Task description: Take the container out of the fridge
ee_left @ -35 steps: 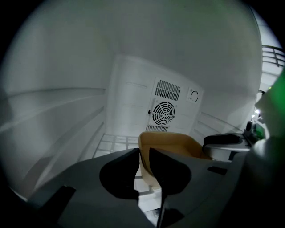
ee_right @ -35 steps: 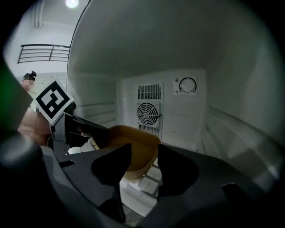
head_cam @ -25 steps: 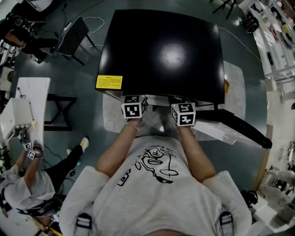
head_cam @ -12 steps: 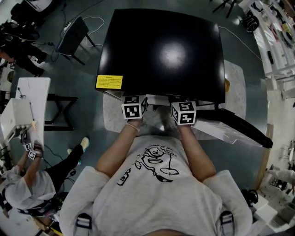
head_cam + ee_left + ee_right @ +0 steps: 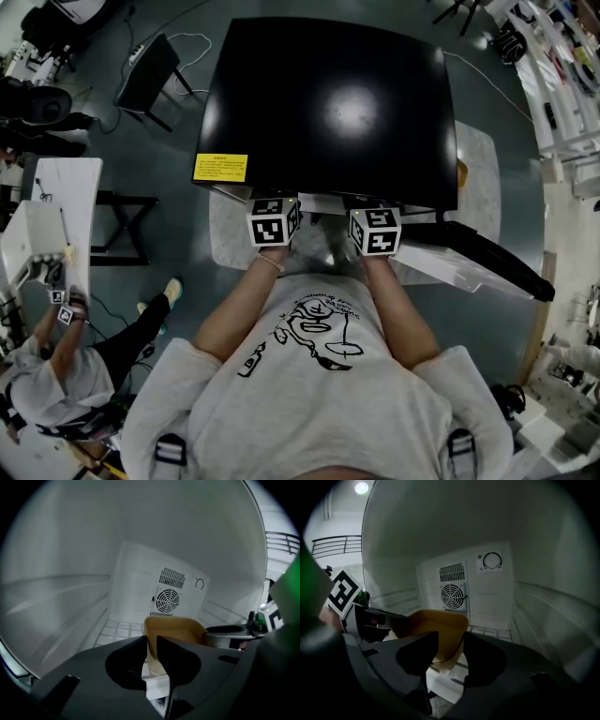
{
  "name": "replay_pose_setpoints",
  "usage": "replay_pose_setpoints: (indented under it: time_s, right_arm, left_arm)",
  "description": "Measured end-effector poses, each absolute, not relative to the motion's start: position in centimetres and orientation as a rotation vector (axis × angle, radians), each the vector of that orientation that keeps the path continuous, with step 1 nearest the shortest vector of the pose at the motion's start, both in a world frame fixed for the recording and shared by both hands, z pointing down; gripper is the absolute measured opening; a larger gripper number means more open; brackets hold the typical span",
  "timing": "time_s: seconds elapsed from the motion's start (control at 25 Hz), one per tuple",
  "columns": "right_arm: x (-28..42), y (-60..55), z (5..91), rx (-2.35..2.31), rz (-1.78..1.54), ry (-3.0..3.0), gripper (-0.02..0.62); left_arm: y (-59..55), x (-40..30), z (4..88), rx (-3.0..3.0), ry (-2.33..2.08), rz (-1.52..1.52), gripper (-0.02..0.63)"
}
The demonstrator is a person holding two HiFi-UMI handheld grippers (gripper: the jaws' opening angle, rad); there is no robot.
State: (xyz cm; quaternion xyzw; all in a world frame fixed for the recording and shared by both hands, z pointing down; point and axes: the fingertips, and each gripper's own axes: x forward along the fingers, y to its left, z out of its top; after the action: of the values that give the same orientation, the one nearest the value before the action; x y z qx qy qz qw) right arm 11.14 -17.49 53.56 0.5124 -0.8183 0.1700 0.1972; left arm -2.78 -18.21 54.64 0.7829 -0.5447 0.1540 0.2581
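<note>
A tan open-topped container (image 5: 174,629) (image 5: 437,629) sits on the white wire shelf (image 5: 117,629) inside the fridge, in front of the round fan grille (image 5: 453,595). My left gripper (image 5: 150,645) is shut on the container's left wall. My right gripper (image 5: 451,649) is shut on its right wall, one jaw inside and one outside. Each gripper view shows the other gripper across the container. In the head view only the two marker cubes (image 5: 273,219) (image 5: 375,230) show. The jaws and the container are hidden under the fridge's black top (image 5: 328,103).
The fridge door (image 5: 487,258) stands open to the right. The fridge rests on a marble-patterned slab (image 5: 480,178). White side walls with shelf ribs (image 5: 543,602) close in on both sides. A seated person (image 5: 56,375) and a white table (image 5: 58,202) are at the left.
Both grippers and the container stay where they were. Only a person at the far upper left has shifted.
</note>
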Motion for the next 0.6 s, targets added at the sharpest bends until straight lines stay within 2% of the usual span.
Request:
replay_pose_setpoints:
  time_s: [0.6]
  right_arm:
    - [10.6, -16.3, 51.4, 1.439, 0.444, -2.328, 0.173]
  left_arm:
    - [-16.5, -3.0, 53.5, 2.131, -1.471, 0.368, 0.074]
